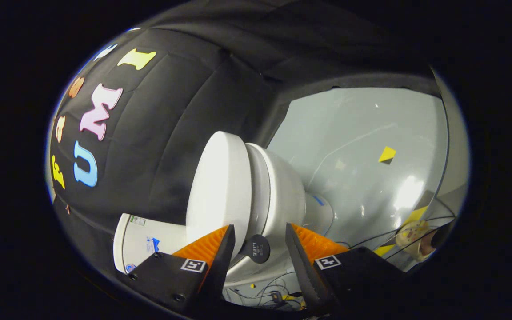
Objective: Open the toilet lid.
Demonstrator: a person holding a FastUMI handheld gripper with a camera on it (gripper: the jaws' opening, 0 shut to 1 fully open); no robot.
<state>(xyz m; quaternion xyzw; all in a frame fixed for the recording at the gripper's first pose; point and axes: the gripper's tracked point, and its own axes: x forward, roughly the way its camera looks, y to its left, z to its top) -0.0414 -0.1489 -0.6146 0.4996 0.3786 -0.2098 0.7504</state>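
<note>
White plastic toilet lid (220, 186) lies just ahead of the wide-open, empty gripper (259, 235), apparently still down on the bowl (282, 200), so I would catch its front edge squarely with one finger and swing it steadily toward the tank (149, 242).

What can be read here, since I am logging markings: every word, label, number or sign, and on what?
Round black tab on the toilet lid, between the open tool's fingers: pale print, too small to read.
Stickers on the tank: too blurred to read.
Square markers on the tool: patterns, no words.
</note>
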